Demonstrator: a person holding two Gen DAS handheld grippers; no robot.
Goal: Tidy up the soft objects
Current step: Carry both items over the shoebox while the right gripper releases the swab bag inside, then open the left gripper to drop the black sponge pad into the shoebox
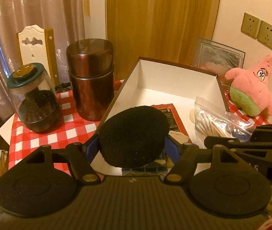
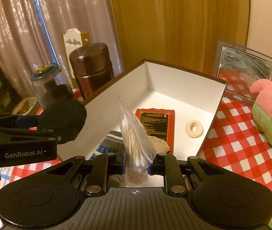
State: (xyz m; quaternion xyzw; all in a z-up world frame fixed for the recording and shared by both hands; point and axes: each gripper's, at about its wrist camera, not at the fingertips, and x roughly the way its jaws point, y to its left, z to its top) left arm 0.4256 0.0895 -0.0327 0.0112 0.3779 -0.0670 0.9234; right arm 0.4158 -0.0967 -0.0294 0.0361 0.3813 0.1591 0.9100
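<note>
A round black sponge pad [image 1: 134, 136] is pinched between the widely spread blue pads of the left gripper [image 1: 132, 149], above the near left wall of the box [image 1: 176, 74]. A clear plastic bag of cotton swabs [image 2: 136, 140] is clamped near its base by the narrow-set right gripper [image 2: 137, 164], its top standing up over the near end of the box.

Both loads appear meant for the box. They would best be carried fully past the near rim and lowered toward bare floor before release, so that nothing catches on the wall or lands on what already lies inside. The bag is likely to flop once freed and should be laid down rather than dropped.

Inside the white, smooth-walled cardboard box lie a flat red and black packet [image 2: 155, 122], a cream ring-shaped scrunchie [image 2: 194, 128] to its right, a pale soft lump [image 2: 160, 143] and a striped knit piece [image 2: 113, 140] at the near end. A fuzzy pink and green plush star [image 1: 255, 88] stands on the red checked tablecloth [image 1: 45, 134] to the right of the box.
</note>
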